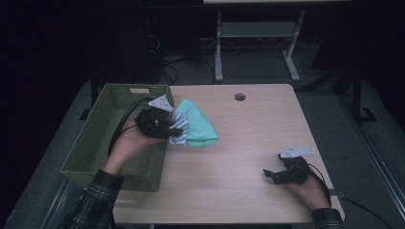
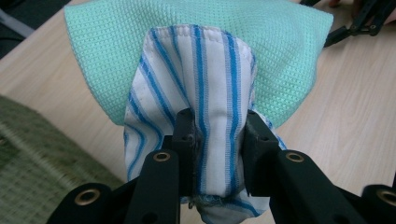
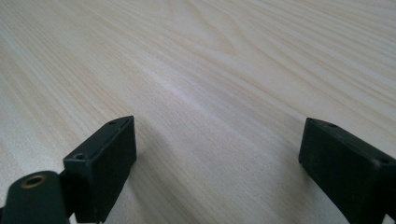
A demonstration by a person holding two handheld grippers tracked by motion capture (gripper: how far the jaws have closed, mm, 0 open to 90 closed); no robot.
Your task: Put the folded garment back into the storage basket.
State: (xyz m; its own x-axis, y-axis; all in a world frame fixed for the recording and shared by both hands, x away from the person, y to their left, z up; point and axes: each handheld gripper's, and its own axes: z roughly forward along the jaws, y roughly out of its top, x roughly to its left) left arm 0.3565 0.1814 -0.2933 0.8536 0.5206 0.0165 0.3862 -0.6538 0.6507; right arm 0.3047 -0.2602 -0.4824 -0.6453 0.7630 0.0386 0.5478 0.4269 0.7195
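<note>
My left gripper (image 1: 173, 129) (image 2: 217, 135) is shut on a folded bundle of cloths: a white cloth with blue stripes (image 2: 205, 93) (image 1: 179, 131) pinched between the pads, and a mint green waffle cloth (image 2: 280, 51) (image 1: 198, 125) behind it. The bundle hangs above the table's left part, just right of the green woven basket (image 1: 95, 138). My right gripper (image 1: 267, 174) (image 3: 217, 154) rests low over the table near the front right, open, with bare wood between its fingers.
The basket stands at the table's left edge, its rim close to my left hand. A round cable hole (image 1: 239, 97) sits near the table's far edge. A desk frame (image 1: 255, 33) stands on the floor behind the light wooden table (image 1: 248, 143).
</note>
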